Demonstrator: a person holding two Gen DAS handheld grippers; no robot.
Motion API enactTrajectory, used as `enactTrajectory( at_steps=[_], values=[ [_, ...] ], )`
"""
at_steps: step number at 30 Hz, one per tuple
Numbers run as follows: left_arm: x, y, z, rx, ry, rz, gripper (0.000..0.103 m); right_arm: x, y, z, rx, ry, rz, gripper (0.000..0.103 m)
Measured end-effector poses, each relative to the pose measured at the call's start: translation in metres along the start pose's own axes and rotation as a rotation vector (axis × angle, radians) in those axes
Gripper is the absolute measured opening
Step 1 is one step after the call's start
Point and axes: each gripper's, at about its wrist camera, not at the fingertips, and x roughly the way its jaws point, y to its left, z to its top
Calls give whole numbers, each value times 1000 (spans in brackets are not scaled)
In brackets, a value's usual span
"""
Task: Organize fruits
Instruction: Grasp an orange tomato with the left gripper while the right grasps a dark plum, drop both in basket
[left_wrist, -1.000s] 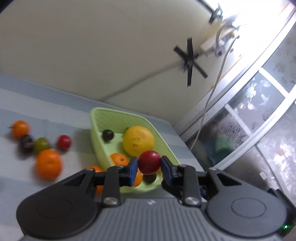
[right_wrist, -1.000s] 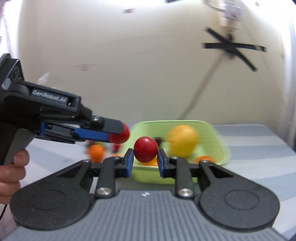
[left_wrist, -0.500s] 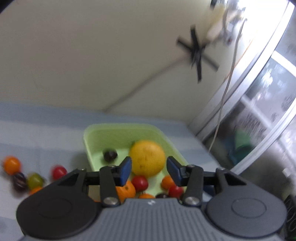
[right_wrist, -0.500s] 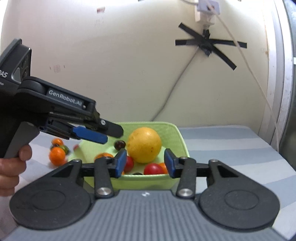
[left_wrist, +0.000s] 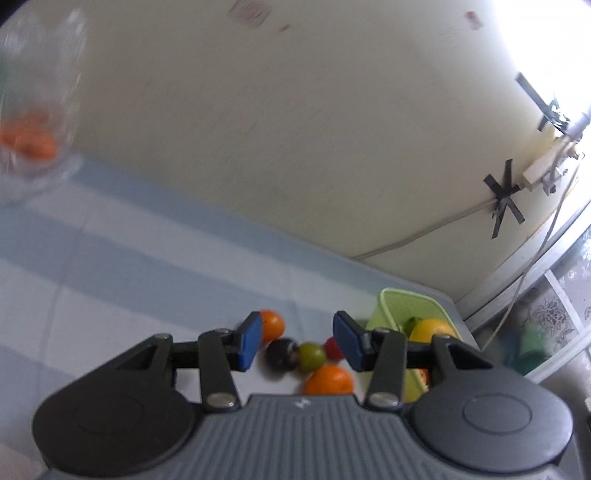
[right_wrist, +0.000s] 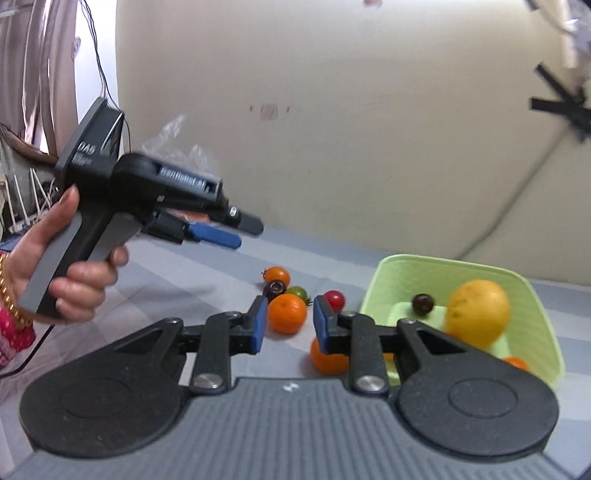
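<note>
Both grippers are empty with jaws apart, ready for another pick. The left gripper (left_wrist: 297, 341) hangs above the loose fruit (left_wrist: 312, 354) on the striped cloth (left_wrist: 110, 258), and the right gripper (right_wrist: 286, 325) frames an orange (right_wrist: 287, 313) there. The green basket (right_wrist: 480, 269) sits just beside, already holding a large yellow fruit (right_wrist: 476, 312), so each carry is short

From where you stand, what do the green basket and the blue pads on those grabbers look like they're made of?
The green basket looks like moulded plastic: even lime colour, thin smooth walls, rounded corners, dull sheen. The blue pads on the left gripper look like rubber or soft plastic: matte, blocky, no glare. Touch alone would settle it. The right gripper carries the same.
</note>
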Motion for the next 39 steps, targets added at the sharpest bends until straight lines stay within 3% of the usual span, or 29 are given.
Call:
enactTrajectory(
  at_steps=[4,8,11,14,24,32,34,39],
  values=[
    [5,13,-4,-10,15,-27,43,34,-12,38,-54,94,17,30],
    [4,15,-1,53,7,13,43,73,-30,74,-38,235,41,31],
    [14,23,14,17,30,-4,43,93,-21,72,-98,327,119,32],
    [32,24,25,26,82,-24,51,107,-5,61,-138,398,161,32],
    [73,12,26,64,171,-31,52,147,42,42,-363,417,107,33],
    [63,31,23,-1,139,-37,48,144,40,37,-428,386,78,34],
    [63,32,22,-1,137,-36,48,146,39,36,-428,382,78,40],
    [67,27,21,-1,122,-19,44,151,45,34,-475,397,85,43]
  ],
)
